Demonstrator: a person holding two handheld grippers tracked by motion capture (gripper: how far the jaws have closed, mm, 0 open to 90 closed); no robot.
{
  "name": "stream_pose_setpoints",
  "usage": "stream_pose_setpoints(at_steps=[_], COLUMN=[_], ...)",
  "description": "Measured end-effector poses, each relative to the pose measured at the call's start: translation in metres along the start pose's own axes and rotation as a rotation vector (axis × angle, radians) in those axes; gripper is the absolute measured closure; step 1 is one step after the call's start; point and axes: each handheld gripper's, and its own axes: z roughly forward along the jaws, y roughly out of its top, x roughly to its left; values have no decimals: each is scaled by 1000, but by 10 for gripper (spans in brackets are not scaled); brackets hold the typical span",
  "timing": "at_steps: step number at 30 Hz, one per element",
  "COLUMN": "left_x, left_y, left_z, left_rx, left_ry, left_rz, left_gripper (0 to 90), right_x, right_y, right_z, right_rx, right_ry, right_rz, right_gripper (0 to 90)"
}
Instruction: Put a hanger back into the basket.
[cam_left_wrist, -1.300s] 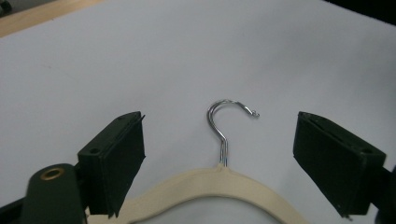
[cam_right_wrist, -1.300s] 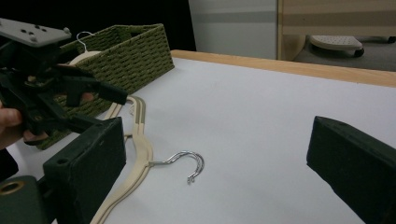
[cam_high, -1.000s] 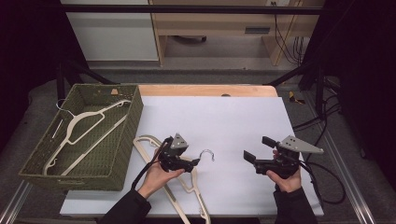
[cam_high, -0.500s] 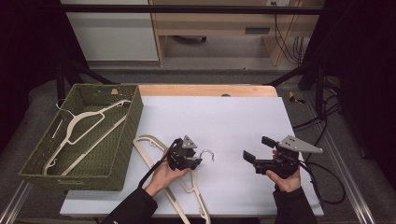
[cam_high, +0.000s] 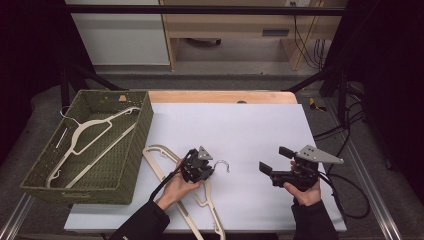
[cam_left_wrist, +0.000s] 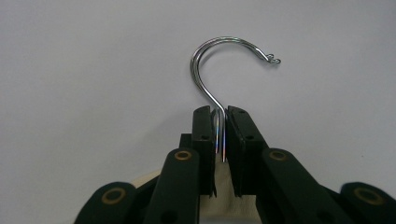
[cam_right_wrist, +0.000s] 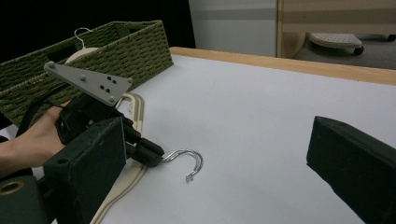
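Note:
A cream hanger (cam_high: 159, 170) lies flat on the white table (cam_high: 240, 125), its chrome hook (cam_high: 222, 165) pointing right. My left gripper (cam_high: 212, 170) is low over the hanger's neck. In the left gripper view its jaws (cam_left_wrist: 221, 112) are shut on the hook's straight shank (cam_left_wrist: 207, 91), and the curved part stands free beyond the tips. The right gripper view shows the same grip (cam_right_wrist: 156, 151) and hook (cam_right_wrist: 183, 151). My right gripper (cam_high: 274, 159) is held above the table to the right, open and holding nothing (cam_right_wrist: 215, 140).
A green woven basket (cam_high: 135, 145) stands at the table's left edge with a second cream hanger (cam_high: 85, 135) inside. It also appears in the right gripper view (cam_right_wrist: 116, 46). White tabletop lies between the two grippers. A wooden strip (cam_high: 220, 96) runs along the far edge.
My left gripper has crept a little to the right along the hanger's neck towards the hook. The hanger and the right gripper have stayed where they were.

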Motion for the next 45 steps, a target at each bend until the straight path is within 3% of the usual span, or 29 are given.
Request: stream_pose_setpoints(at_steps=[13, 18, 23, 32, 38, 45], left_x=[-1, -2, -3, -7, -7, -7], left_y=[3, 5, 6, 4, 4, 3], left_z=[-1, -14, -29, -59, -69, -76], left_rx=[11, -35, -85, -183, -209, -228], left_ry=[1, -23, -20, -3, -4, -4], left_rz=[10, 5, 10, 5, 1, 5], left_gripper=[884, 885, 885, 885, 886, 886], right_x=[2, 5, 9, 24, 38, 55], right_y=[-2, -4, -5, -9, -9, -12], right_z=[4, 9, 14, 29, 38, 56], right_rx=[11, 33, 47, 83, 95, 149], right_ry=[7, 15, 25, 94, 142, 175], right_rz=[5, -4, -13, -15, -12, -10], right_gripper=[51, 53, 54, 71, 87, 124])
